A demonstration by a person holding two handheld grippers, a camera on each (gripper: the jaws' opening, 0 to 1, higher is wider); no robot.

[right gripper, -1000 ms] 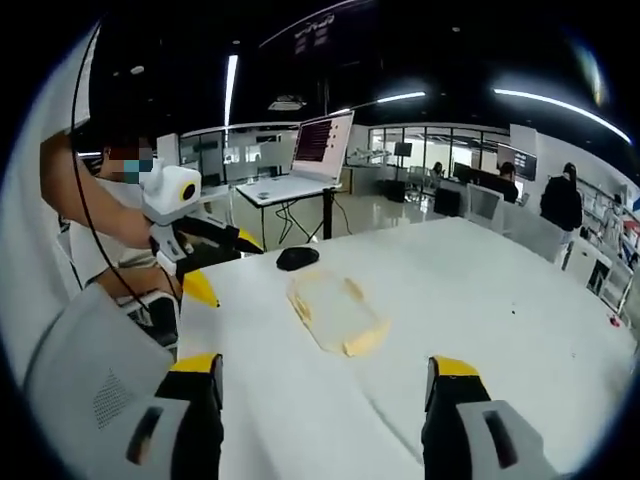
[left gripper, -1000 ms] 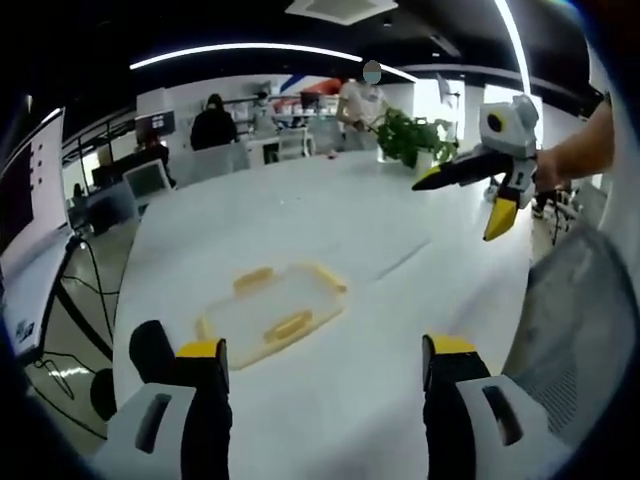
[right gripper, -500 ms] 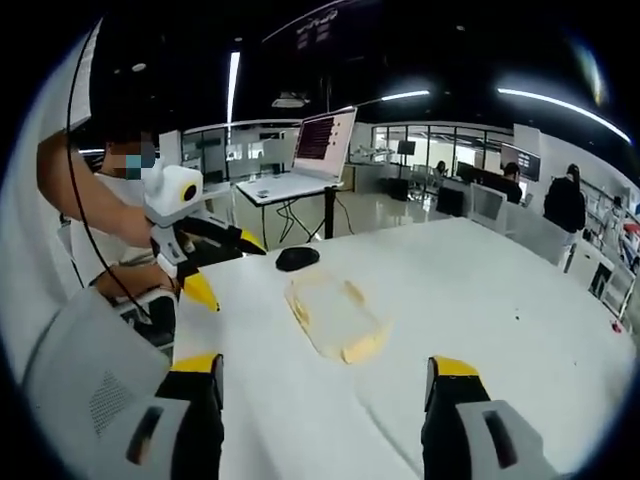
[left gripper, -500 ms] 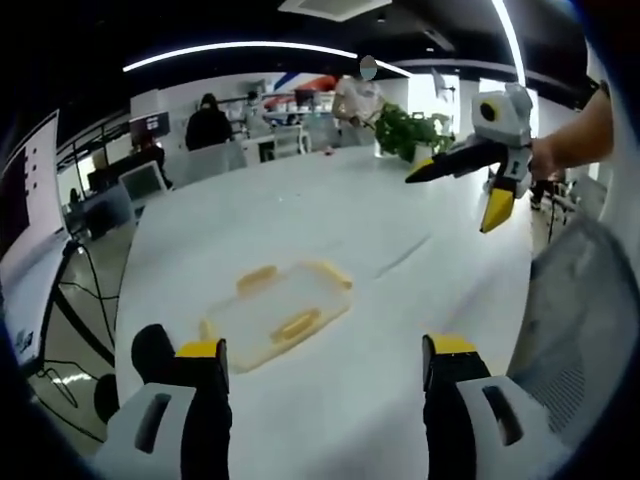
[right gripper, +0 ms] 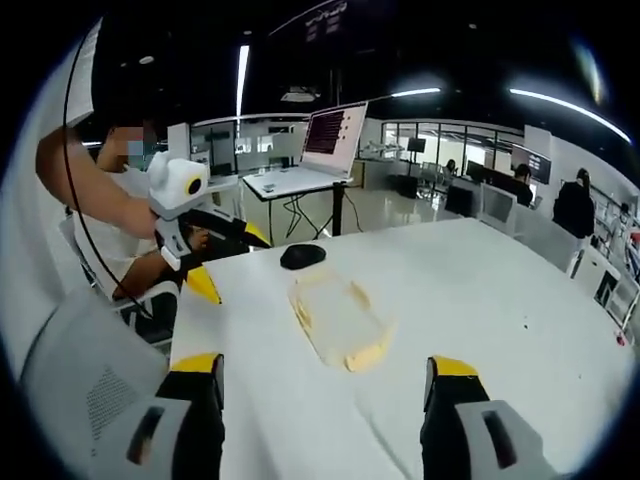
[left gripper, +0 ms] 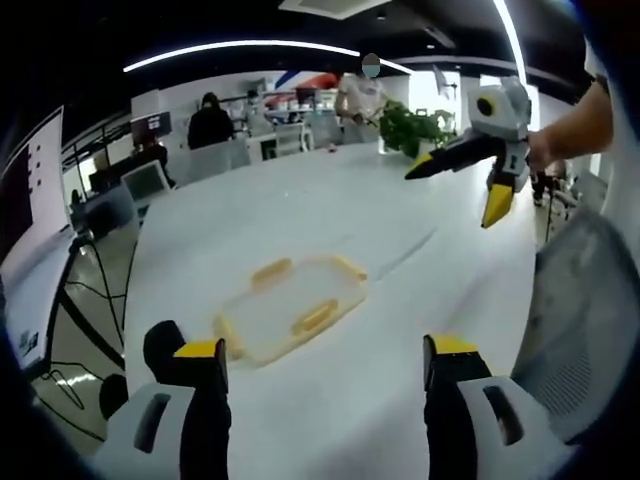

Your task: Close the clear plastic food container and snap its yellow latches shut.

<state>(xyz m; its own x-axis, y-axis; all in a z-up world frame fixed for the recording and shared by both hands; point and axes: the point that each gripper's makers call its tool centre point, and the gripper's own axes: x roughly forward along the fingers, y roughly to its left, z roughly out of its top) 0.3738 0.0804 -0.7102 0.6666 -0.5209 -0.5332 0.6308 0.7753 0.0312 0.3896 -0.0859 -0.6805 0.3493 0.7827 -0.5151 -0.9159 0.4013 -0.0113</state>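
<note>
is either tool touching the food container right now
No, the clear container lies alone on the white table, with the left tool and right tool both open and short of it.

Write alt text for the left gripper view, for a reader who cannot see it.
A clear plastic food container with yellow latches lies flat on a white table, just ahead of the left tool, whose jaws stand open and hold nothing. The right tool hovers above the table at upper right, held in a person's hand, jaws apart. Behind are office desks, a potted plant and people.
</note>
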